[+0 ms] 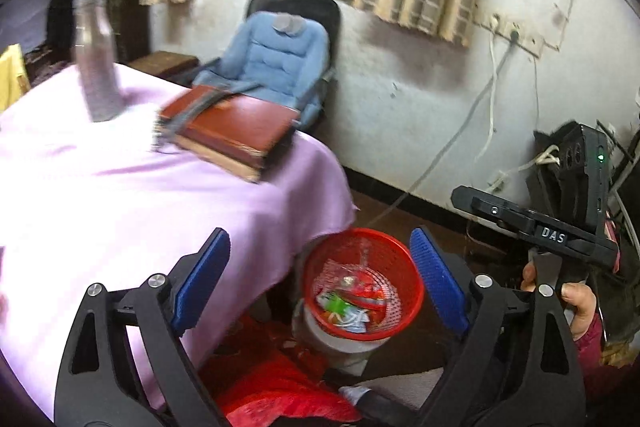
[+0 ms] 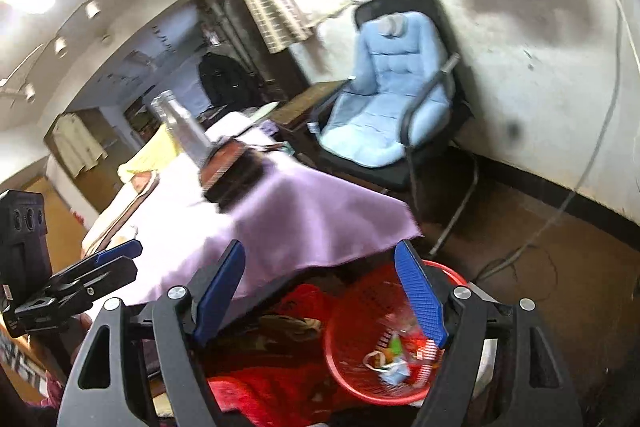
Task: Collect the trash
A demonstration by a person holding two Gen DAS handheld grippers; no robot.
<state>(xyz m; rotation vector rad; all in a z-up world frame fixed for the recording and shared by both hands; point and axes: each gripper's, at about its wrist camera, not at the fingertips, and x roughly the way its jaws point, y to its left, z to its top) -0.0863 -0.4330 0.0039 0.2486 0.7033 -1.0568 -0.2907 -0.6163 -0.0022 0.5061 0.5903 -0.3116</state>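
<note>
- The left tool [image 1: 320, 283] hangs over a red mesh bin [image 1: 362, 285] on the floor, its blue pads spread wide with nothing between them
- The right tool [image 2: 320, 291] is likewise spread and empty above the same bin [image 2: 384, 343]
- Wrappers and scraps of trash [image 1: 348, 299] lie inside the bin, just beside the table [image 1: 120, 187] draped in a lilac cloth
- On the table stand a steel bottle [image 1: 96, 59] and stacked red books [image 1: 236, 131]; a blue-cushioned chair [image 1: 276, 63] sits behind
</note>
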